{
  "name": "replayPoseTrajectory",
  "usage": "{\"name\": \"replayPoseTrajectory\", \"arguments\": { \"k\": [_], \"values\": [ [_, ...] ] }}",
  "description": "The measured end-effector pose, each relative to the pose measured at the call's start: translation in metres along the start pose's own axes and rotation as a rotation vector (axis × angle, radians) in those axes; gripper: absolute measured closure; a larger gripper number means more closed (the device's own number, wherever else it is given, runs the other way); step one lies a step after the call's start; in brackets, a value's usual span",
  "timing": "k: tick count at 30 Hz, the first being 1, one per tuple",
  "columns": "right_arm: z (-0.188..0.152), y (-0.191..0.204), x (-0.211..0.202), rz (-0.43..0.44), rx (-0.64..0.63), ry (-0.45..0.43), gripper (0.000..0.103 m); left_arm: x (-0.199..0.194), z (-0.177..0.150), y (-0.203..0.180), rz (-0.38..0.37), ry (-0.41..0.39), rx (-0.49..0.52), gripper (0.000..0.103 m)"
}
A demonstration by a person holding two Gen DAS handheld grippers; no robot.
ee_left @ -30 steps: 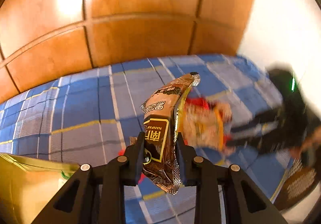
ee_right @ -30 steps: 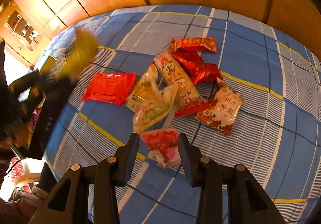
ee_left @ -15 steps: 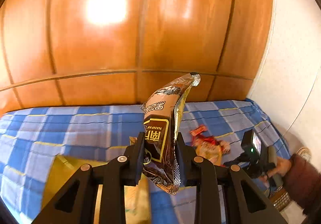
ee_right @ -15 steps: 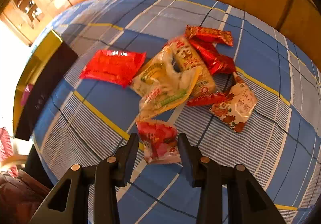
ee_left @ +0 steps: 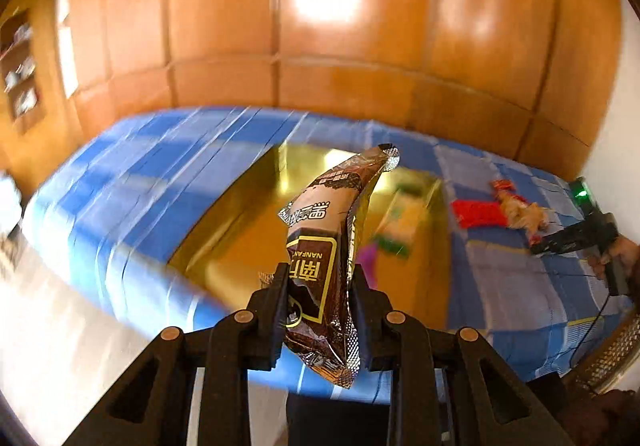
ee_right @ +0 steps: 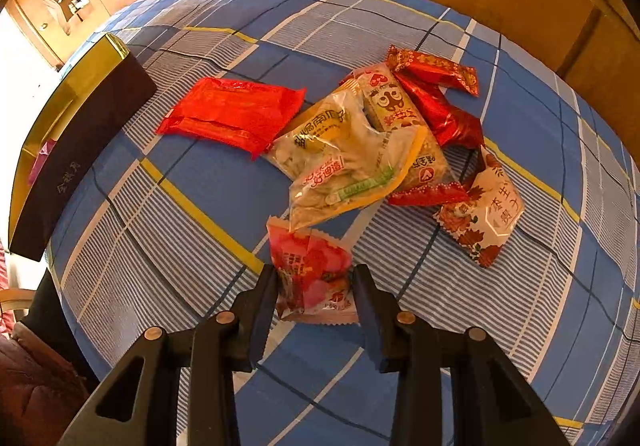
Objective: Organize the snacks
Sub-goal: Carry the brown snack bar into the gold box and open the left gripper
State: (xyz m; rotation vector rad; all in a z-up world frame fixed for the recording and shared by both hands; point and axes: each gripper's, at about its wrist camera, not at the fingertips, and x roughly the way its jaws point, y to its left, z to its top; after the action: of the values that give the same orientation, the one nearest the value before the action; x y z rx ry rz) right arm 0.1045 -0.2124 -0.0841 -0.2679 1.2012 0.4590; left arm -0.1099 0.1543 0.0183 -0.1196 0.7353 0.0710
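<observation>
Left wrist view first: the left gripper (ee_left: 320, 300) is pinching a brown foil snack packet (ee_left: 326, 246) low on its body, the packet standing up and curling away to the right at its crimped top. Beyond it sits the gold box (ee_left: 248, 214), open side up on the blue checked cloth (ee_left: 120, 186), with a green and a purple item lying inside, too blurred to name. Everything around the packet is streaked, so the view is swinging. The packet looks lined up over the box, but how high above it I cannot tell. To do this drop well, I would get the packet's lower end over the bare gold floor, clear of the near wall, lower it, and only then let the fingers part, since a curled foil packet can spring sideways.

Far right in this view, the other hand-held tool shows beside the loose snack pile.

Now the right wrist view: the right gripper (ee_right: 314, 296) has its fingers spread either side of a pink-and-red snack bag (ee_right: 310, 272) lying flat on the cloth. The pads bracket it closely, but whether they touch it yet I cannot say; it is not lifted. Just beyond, a clear yellow-edged bag (ee_right: 352, 182) overlaps its top corner, and a flat red packet (ee_right: 232, 114) lies near the box's dark outer wall (ee_right: 80, 142). A good grasp here means closing on the bag's lower half, so the overlapping bag is not dragged along.
</observation>
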Motion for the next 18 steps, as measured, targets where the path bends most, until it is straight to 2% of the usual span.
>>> {"name": "replayPoseTrajectory", "arguments": {
  "k": [2, 5, 10, 18],
  "values": [
    [-0.002, 0.002, -0.001, -0.008, 0.006, -0.004, 0.066, 0.004, -0.017, 0.009, 0.010, 0.024, -0.042, 0.075],
    [-0.003, 0.004, -0.003, -0.023, 0.023, -0.007, 0.069, 0.008, -0.039, 0.015, 0.042, 0.041, -0.044, 0.075],
    [-0.005, 0.013, -0.002, -0.041, 0.046, -0.006, 0.069, 0.018, -0.059, 0.014, 0.035, 0.045, -0.052, 0.075],
    [-0.010, 0.023, -0.002, -0.038, 0.074, -0.005, 0.069, 0.039, -0.054, -0.001, -0.026, -0.007, -0.024, 0.074]
  ]
}}
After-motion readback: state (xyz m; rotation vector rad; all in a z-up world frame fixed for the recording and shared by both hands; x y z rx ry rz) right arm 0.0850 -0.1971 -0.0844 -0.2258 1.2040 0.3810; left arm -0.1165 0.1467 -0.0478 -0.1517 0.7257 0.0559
